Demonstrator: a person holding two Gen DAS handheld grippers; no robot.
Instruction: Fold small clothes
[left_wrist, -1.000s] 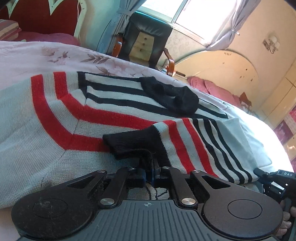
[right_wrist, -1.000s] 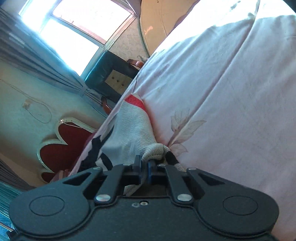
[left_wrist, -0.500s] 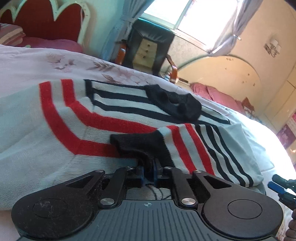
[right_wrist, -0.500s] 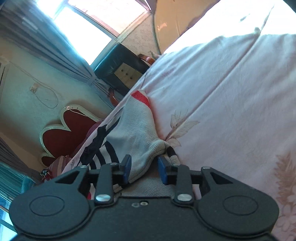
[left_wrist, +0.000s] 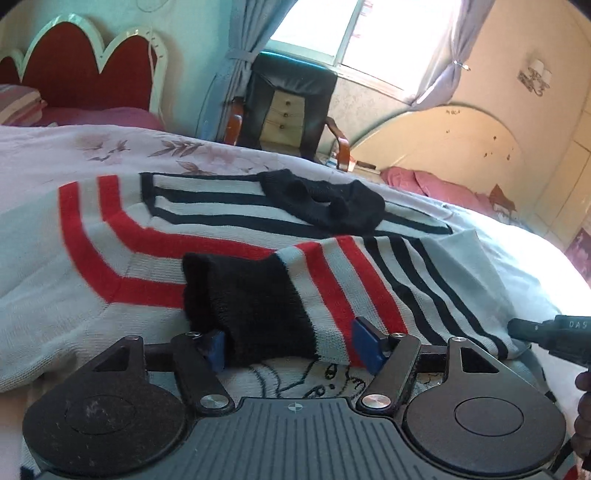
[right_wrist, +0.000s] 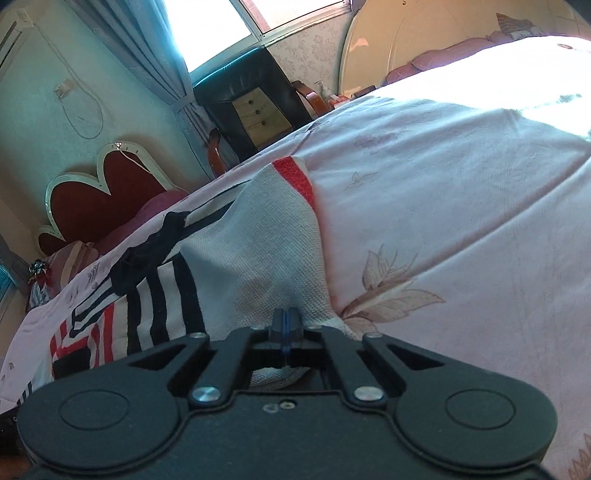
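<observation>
Bedroom setting: a bed (left_wrist: 44, 155) with a pink floral sheet is seen, a red scalloped headboard (left_wrist: 81, 70) far left, a black armchair (left_wrist: 288, 99) under the window behind it.

Left wrist view: the striped knit sweater (left_wrist: 110, 266) is spread flat across the bed, grey body with red and black bands. One sleeve is folded over the body, its black cuff (left_wrist: 247, 302) lying right between the blue pads of the left tongs (left_wrist: 291, 349). Jaws are opening; the cuff sits in the gap, the left pad just beside it, no squeeze visible. A second black cuff (left_wrist: 325, 203) is laid higher up on the striped part, well apart from the tongs. At the far right edge part of the other tool is seen beside the sweater's hem.

Right wrist view: the right tongs (right_wrist: 284, 325) are clenched tight, pads together, a grey corner of the sweater (right_wrist: 258, 251) bunched directly at and under the tips. Whether fabric is actually pinched cannot be told. Bare sheet lies to the right.
</observation>
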